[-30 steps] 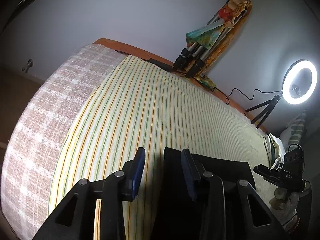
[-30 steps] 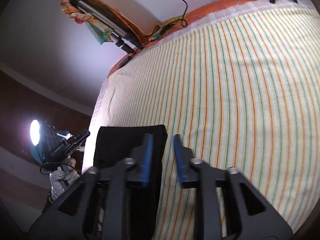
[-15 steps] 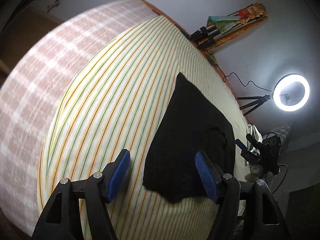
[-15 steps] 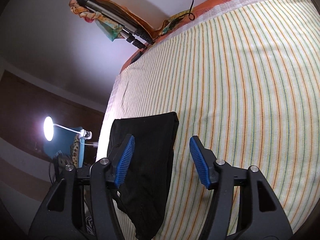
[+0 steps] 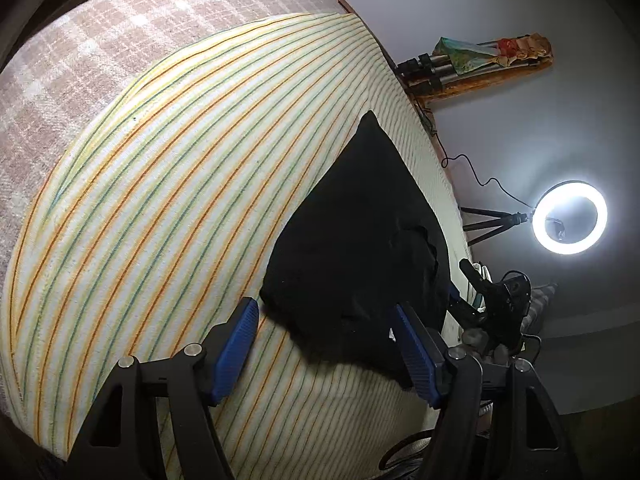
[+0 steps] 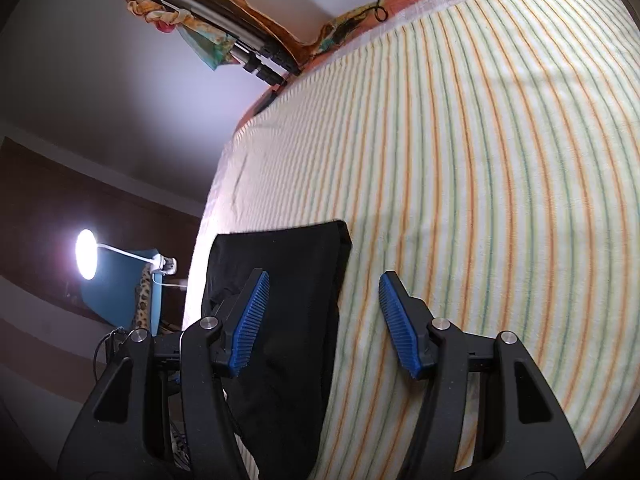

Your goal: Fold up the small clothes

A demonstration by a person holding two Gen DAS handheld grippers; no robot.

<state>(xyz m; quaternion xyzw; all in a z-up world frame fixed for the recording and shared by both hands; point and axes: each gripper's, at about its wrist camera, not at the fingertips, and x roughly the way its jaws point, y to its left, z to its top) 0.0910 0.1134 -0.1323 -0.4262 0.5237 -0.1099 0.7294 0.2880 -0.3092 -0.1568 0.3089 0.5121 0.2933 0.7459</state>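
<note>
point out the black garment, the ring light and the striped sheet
black garment (image 5: 360, 232), left wrist view, middle of the folded cloth
ring light (image 5: 570, 218), left wrist view, its glowing ring, left side
striped sheet (image 6: 480, 160), right wrist view, bare stretch beyond the garment

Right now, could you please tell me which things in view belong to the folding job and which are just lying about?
For the job:
black garment
left gripper, open
right gripper, open
striped sheet

Lying about:
ring light
folded tripod
desk lamp
</note>
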